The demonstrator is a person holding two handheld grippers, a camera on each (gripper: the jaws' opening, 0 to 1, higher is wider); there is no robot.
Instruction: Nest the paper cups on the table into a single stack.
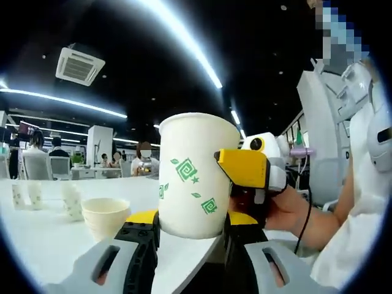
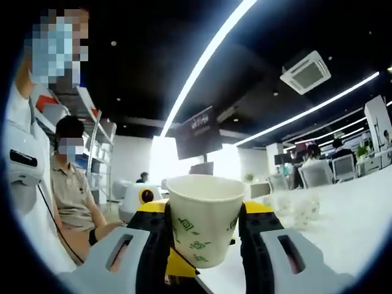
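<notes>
A white paper cup with green marks [image 1: 195,174] stands upright between the black-and-yellow jaws of my left gripper [image 1: 191,220], which is shut on its base. One yellow finger [image 1: 242,166] of my right gripper presses the cup's right side, with a hand behind it. In the right gripper view the same kind of cup [image 2: 205,220] sits upright between the jaws of my right gripper [image 2: 205,211], which is shut on it. Whether this is one cup or two nested cups, I cannot tell.
A short, wide cup [image 1: 104,214] rests on the white table [image 1: 37,245], and several taller cups [image 1: 70,199] stand behind it to the left. More cups [image 2: 303,208] stand on the table at the right. A seated person [image 2: 70,184] is nearby.
</notes>
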